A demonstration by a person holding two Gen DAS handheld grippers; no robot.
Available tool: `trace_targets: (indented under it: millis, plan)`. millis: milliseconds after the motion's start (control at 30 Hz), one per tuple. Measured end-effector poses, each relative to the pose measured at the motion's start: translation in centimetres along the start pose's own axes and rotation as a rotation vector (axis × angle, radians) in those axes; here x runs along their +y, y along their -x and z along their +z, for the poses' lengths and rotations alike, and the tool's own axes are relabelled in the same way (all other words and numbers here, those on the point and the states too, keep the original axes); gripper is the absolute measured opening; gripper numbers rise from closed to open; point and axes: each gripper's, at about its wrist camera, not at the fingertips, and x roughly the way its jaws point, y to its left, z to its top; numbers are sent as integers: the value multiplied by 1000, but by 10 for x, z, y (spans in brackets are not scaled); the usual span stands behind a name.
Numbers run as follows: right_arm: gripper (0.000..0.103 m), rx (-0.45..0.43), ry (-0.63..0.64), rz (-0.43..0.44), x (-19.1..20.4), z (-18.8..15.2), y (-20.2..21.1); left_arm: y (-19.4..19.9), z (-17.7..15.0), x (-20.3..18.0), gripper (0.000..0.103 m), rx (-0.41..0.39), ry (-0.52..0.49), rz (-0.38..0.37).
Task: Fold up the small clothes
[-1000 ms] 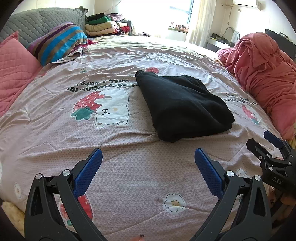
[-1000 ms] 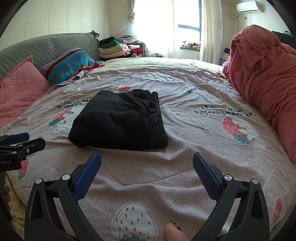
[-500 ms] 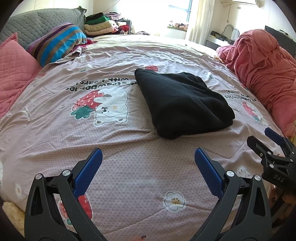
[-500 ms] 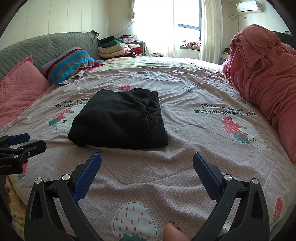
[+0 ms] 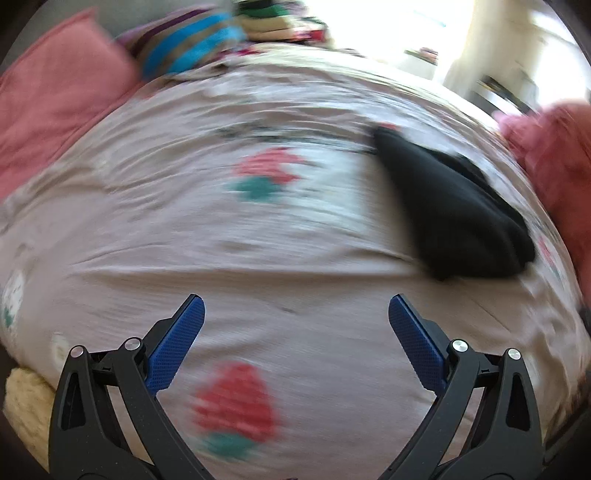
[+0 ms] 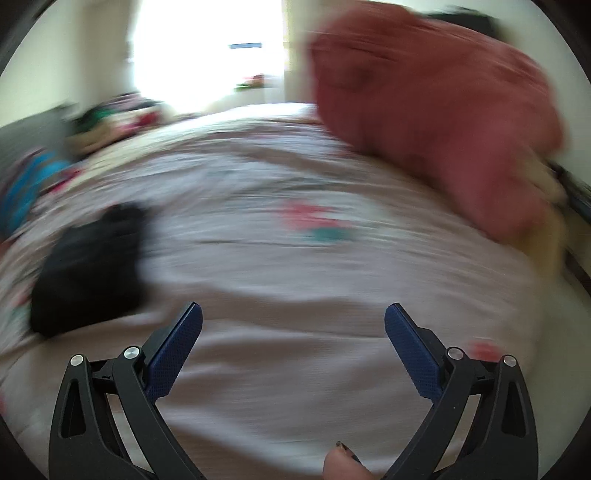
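A folded black garment lies on the pink strawberry-print bedspread, at the right of the left wrist view. It shows at the left of the right wrist view. My left gripper is open and empty over bare bedspread, left of the garment. My right gripper is open and empty over the bedspread, right of the garment. Both views are motion-blurred.
A heaped red-pink blanket lies on the bed's right side, also in the left wrist view. A pink pillow and a striped pillow lie at the head. Stacked clothes sit far back.
Both grippers have swung apart fast: the left view turned left, the right view turned right, so the black garment slid toward each frame's edge. Neither gripper shows in the other's view now.
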Motion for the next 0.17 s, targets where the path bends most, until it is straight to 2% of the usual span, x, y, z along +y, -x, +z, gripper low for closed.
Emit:
trace_targets:
  millis: [67, 167]
  plan:
    - [98, 57, -137, -126, -58, 3, -12, -6, 16, 41, 93, -4, 75, 61]
    - [98, 124, -352, -359, -168, -3, -22, -18, 48, 123, 94, -29, 208, 244]
